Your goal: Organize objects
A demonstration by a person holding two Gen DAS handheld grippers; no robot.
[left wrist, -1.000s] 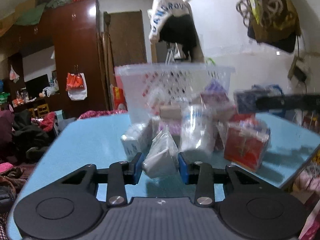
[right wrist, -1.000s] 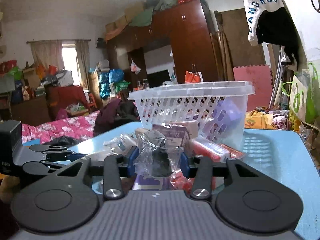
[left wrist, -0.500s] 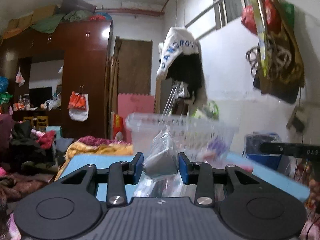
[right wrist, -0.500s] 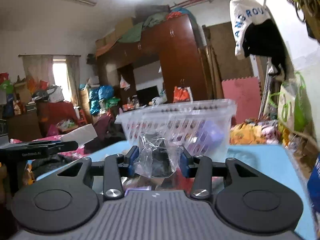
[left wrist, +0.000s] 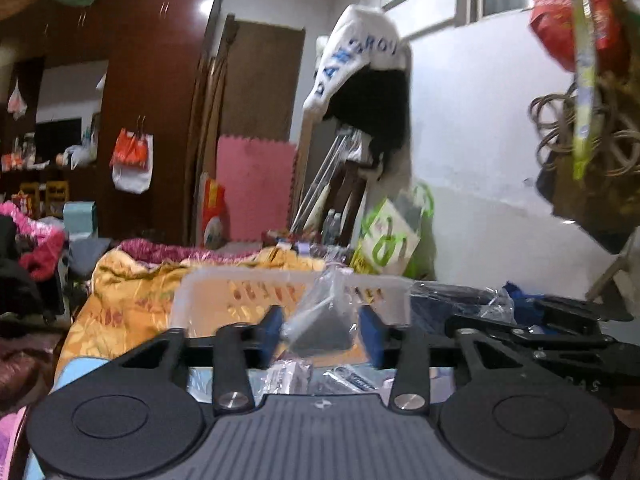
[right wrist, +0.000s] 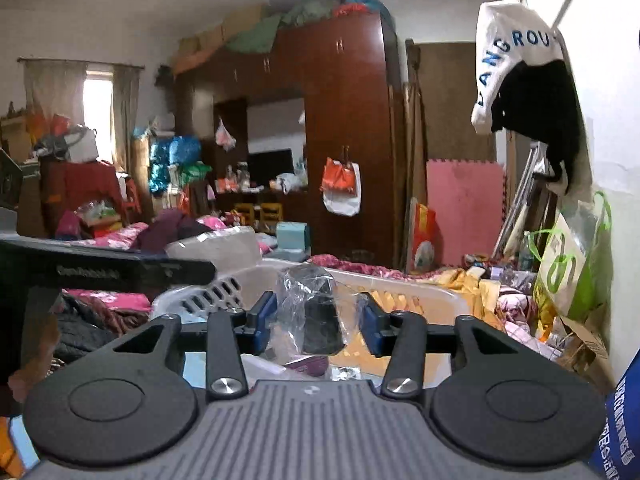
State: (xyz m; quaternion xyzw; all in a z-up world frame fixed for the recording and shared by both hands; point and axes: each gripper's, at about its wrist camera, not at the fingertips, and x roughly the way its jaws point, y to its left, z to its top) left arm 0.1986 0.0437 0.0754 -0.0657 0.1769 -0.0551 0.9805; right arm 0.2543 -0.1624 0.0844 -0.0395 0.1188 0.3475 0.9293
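Though blur smears the basket (left wrist: 248,280), each wrapped packet (left wrist: 320,320) shows.

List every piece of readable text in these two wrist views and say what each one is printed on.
"DANGROU": blue letters on the white hanging garment, left wrist view.
"ANGROU": same white hanging garment, right wrist view; the first letter is unclear.
Pale lettering on the left gripper: too blurred to read.
White characters on the blue bag: too blurred to read.
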